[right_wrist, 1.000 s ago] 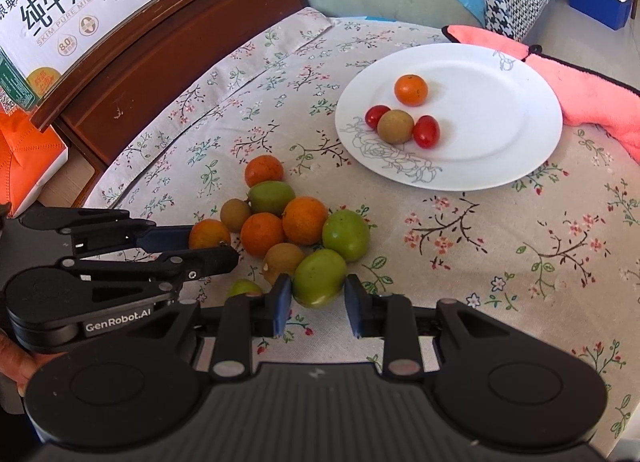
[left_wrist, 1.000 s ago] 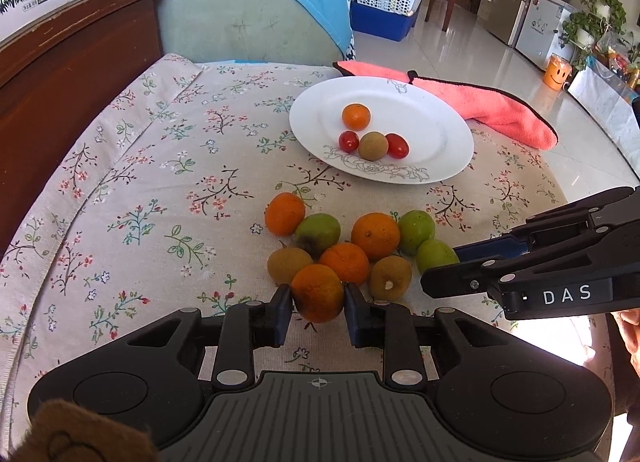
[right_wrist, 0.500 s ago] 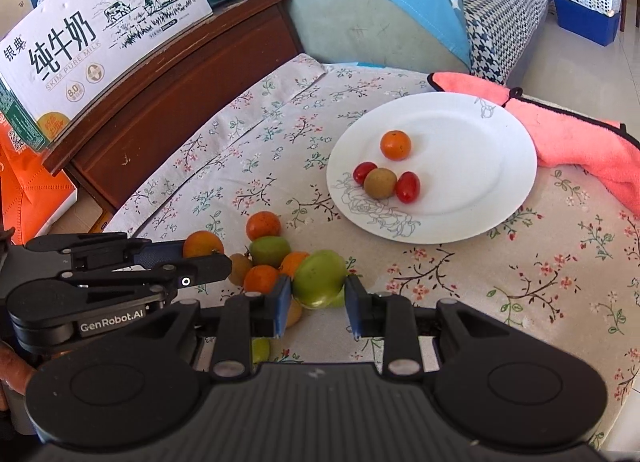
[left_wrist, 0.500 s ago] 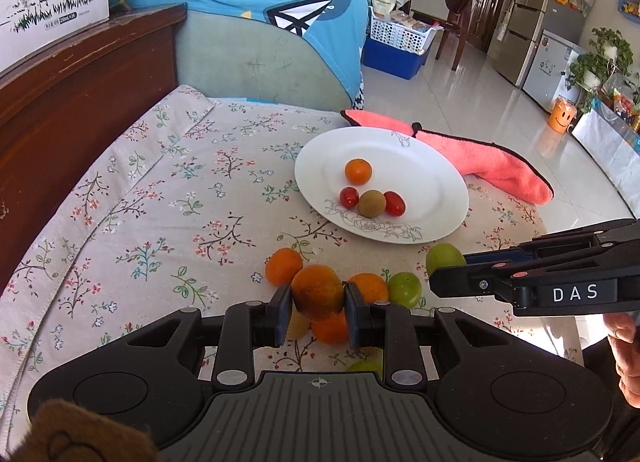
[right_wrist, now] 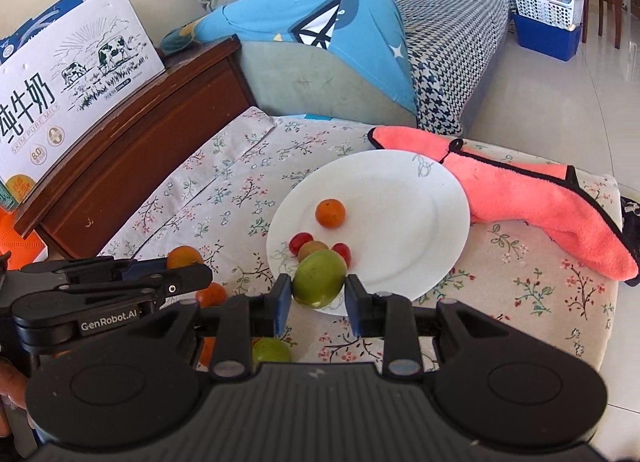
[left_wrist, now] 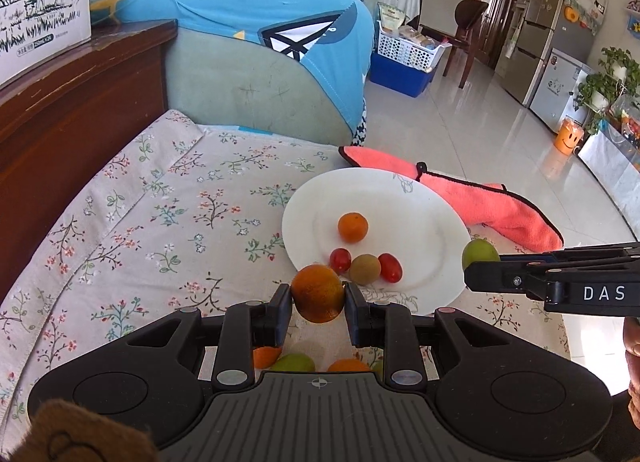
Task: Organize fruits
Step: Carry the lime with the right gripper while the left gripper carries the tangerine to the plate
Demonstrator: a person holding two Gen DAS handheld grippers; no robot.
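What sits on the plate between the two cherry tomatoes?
A small brown fruit lies between the two cherry tomatoes on the plate. It shows clearly in the left wrist view.

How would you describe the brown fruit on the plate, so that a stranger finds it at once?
Look at the white plate on the flowered tablecloth, beside the pink cloth. Four small fruits lie on its near part. The brown fruit sits between two red tomatoes, with the small orange behind; it alone is dull brown.

A home living room: sofa (right_wrist: pixel 320 74), fridge (left_wrist: pixel 560 22), houseplants (left_wrist: pixel 608 74), floral tablecloth (left_wrist: pixel 160 214).
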